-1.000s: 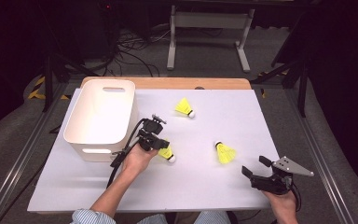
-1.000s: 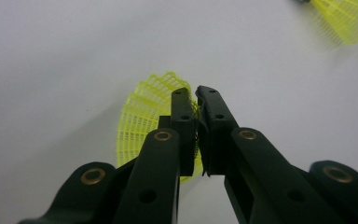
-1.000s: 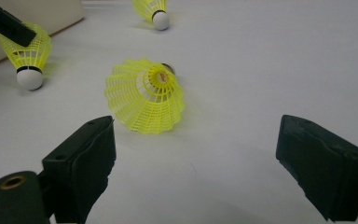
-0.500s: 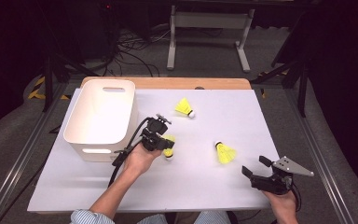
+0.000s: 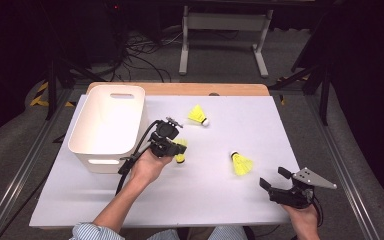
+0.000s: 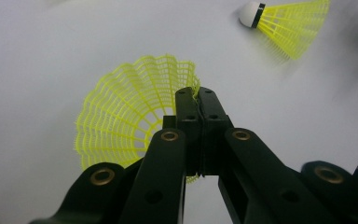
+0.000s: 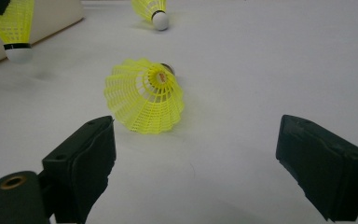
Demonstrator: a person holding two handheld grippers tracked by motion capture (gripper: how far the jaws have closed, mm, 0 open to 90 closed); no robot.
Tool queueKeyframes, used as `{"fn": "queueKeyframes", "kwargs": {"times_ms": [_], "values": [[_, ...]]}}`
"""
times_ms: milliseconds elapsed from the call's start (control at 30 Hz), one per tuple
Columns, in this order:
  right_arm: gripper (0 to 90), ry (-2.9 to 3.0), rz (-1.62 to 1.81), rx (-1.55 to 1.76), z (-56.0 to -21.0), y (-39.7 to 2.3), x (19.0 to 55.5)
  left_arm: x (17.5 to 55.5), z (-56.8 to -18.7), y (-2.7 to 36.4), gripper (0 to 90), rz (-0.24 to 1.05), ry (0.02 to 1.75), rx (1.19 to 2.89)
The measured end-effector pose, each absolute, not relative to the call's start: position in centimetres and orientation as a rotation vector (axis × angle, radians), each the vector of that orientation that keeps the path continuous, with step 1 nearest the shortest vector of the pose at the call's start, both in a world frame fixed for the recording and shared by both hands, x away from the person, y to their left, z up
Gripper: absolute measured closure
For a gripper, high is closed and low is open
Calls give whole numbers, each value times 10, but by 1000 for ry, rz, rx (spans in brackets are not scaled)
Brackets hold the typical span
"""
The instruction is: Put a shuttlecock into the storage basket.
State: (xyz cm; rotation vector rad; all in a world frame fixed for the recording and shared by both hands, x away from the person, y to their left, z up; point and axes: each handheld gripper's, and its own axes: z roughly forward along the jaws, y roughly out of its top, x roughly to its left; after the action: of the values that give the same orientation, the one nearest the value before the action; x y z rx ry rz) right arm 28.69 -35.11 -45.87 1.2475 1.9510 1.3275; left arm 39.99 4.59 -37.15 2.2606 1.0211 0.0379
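My left gripper is shut on the rim of a yellow shuttlecock's skirt, just right of the white bin. In the left gripper view the jaws pinch the mesh edge. The held shuttlecock hangs cork down, off the table. A second shuttlecock lies on its side right of centre, its skirt toward my right gripper. That gripper rests near the front right edge, open and apart from it. A third shuttlecock lies farther back.
The white table board has free room at the front and on the right. The bin stands at the back left and looks empty. Cables, a metal stand and dark floor lie beyond the far edge.
The left gripper has risen a little with the shuttlecock, lifting it off the table. The right gripper has stayed where it was.
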Motion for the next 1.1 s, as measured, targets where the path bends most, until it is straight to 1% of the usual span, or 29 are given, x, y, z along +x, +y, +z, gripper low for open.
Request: {"fn": "queueKeyframes", "kwargs": {"times_ms": [200, 600, 700, 1100], "values": [[125, 1952, 1328, 1247, -459, -351, 287, 400, -362, 47, 897, 74, 1011, 2260], [125, 1952, 1328, 1245, -459, -351, 287, 402, -338, 54, 897, 85, 1002, 2253], [125, 1953, 1326, 1244, -459, -351, 287, 403, -331, 57, 898, 104, 1000, 2252], [125, 1952, 1329, 1246, -459, -351, 287, 408, -315, 67, 898, 110, 1019, 2233]]}}
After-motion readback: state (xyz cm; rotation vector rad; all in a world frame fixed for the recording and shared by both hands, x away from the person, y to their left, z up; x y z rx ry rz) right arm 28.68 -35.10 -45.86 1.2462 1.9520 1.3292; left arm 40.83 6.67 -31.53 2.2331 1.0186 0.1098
